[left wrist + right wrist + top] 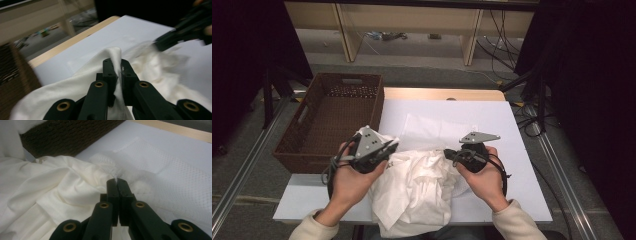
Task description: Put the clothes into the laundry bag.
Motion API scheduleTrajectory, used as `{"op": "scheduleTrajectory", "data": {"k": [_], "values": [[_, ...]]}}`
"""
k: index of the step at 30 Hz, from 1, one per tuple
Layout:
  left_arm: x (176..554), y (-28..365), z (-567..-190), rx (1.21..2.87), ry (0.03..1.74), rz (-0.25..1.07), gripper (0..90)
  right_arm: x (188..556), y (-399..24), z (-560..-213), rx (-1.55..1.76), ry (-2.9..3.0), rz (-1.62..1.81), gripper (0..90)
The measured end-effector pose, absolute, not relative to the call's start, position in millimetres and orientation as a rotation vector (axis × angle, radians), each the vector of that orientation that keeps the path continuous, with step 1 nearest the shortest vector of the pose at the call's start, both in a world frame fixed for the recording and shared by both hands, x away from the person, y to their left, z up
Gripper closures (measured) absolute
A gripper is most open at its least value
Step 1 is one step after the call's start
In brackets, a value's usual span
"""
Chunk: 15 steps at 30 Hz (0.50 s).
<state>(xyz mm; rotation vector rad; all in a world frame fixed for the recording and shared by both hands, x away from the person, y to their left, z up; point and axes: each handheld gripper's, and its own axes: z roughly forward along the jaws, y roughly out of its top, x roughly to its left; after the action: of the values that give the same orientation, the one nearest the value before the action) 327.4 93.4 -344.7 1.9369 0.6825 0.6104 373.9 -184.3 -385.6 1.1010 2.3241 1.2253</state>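
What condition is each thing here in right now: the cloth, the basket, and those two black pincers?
white garment: crumpled, lying on the table and hanging over its near edge, pinched at two spots.
left gripper: shut on a raised fold of the garment.
right gripper: shut, a bit of fabric pinched at its tip.
wicker basket: upright at the table's left, nothing seen inside.
mesh sheet: lying flat on the table.

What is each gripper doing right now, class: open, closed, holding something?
Left gripper: closed on a fold of the white cloth.
Right gripper: closed, pinching the same cloth's edge.
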Motion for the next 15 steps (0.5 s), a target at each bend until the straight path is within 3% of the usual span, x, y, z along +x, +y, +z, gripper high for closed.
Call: {"op": "scheduleTrajectory", "data": {"k": [6,11,15], "values": [[324,37,-358,2.017,0.513,0.444,83.9,374,-184,-385,1.108,2.322,1.233,90.0],[335,5,-394,2.133,0.489,0.313,82.4,374,-187,-384,1.136,2.32,1.241,90.0],[337,-6,-411,2.196,0.401,0.295,66.1,373,-185,-385,1.151,2.323,1.241,90.0]]}}
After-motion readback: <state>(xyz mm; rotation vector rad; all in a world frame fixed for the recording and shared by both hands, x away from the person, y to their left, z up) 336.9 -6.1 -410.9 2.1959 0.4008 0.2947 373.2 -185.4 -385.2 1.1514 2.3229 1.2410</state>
